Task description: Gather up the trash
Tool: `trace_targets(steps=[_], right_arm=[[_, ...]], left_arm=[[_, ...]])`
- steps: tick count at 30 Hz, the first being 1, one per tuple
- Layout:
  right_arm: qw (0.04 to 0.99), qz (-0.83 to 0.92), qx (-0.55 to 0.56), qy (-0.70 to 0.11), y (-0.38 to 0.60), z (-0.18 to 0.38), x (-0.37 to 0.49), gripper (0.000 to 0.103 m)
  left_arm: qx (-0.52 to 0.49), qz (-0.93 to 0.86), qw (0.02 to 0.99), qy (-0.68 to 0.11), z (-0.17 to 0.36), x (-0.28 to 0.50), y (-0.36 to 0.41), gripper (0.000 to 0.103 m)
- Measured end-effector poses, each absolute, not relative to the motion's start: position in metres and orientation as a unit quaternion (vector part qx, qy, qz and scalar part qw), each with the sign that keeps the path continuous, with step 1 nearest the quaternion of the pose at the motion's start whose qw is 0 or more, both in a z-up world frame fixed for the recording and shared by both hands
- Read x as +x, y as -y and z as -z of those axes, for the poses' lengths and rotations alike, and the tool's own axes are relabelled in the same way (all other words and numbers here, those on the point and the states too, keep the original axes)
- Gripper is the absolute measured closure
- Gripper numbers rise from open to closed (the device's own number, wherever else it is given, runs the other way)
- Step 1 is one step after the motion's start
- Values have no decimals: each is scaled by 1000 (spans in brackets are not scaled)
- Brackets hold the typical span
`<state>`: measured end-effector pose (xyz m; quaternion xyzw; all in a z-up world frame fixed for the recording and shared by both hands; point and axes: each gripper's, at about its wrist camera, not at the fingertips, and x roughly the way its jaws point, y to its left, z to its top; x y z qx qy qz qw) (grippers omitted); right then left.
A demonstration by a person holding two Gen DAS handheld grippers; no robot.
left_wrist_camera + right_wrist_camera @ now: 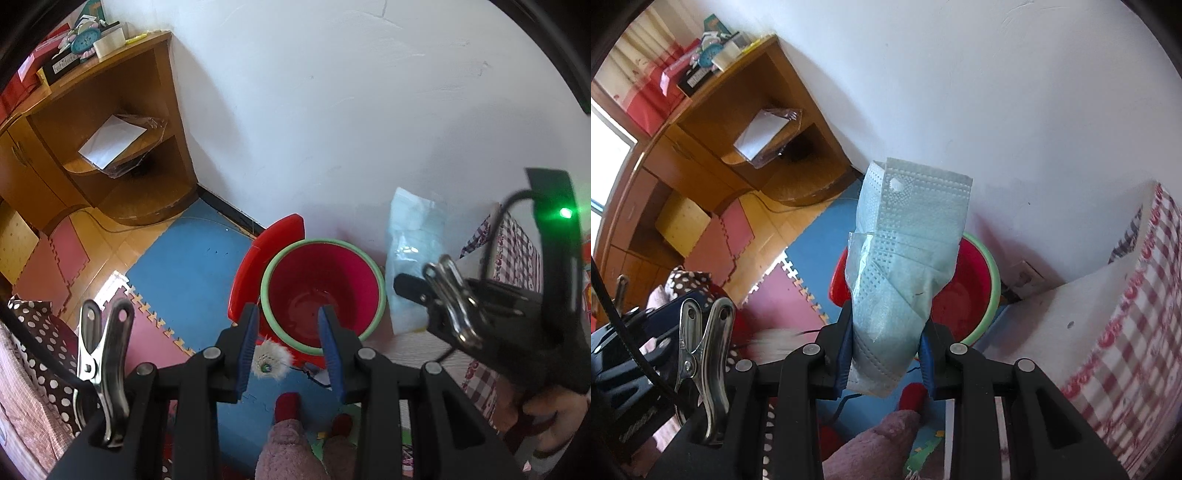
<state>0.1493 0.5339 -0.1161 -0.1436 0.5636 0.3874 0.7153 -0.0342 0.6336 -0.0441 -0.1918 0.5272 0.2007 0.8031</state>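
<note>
While you point both grippers steeply down at the floor, your right gripper (pixel 886 354) has its jaws closed partway on a pale blue face mask (pixel 908 258), the blue pads (pixel 845 354) pressing its lower end from both sides. The mask stands up out of the jaws toward twelve o'clock in the right wrist view and hides much of the bin behind it.

Your left gripper (pixel 291 347) has its jaws partly apart, with nothing between them. Just inside its left pad, at about seven o'clock from the bin, a white feathered shuttlecock (pixel 269 360) lies on the blue foam mat (pixel 188 266), close against the bin's base. Whether it touches the pad you cannot tell.

Beyond the fingertips stands the red bin (pixel 325 291) with a pale green rim, open and seemingly empty, and its red lid (pixel 266 254) is tipped back at ten o'clock. At three o'clock in the left wrist view you see the right gripper holding the mask beside the bin's rim.

Farther off, at eleven o'clock, a wooden corner shelf (pixel 110 122) stands against the white wall (pixel 351 110).
</note>
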Motion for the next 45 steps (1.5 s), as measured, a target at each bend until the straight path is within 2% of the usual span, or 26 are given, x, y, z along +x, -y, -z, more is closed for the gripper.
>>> trace_targets(steps=[8,11,13,15,34,45], right_arm=[[703,-371,-152,-588,-550,140,165,70],[703,-369,-146,-590,-549,141,167,59],[704,-367,-144,-591,-547,142,167,46],[707,-366,-143,-589,-546,141,167,39],[744,-375,-120,-539,-517,95,134,38],[761,-423,-130,-475,-501,53,94,38]], left_arm=[[-195,-201,801,-529,50,-34,-638,68],[-197,-202,798,-533,53,-35,-641,68],[-199,-203,795,-535,56,-35,-643,68],[-201,-204,793,-538,58,-35,-644,68],[-213,-208,787,-541,67,-53,-649,68],[-233,-246,782,-524,55,-87,-636,68]])
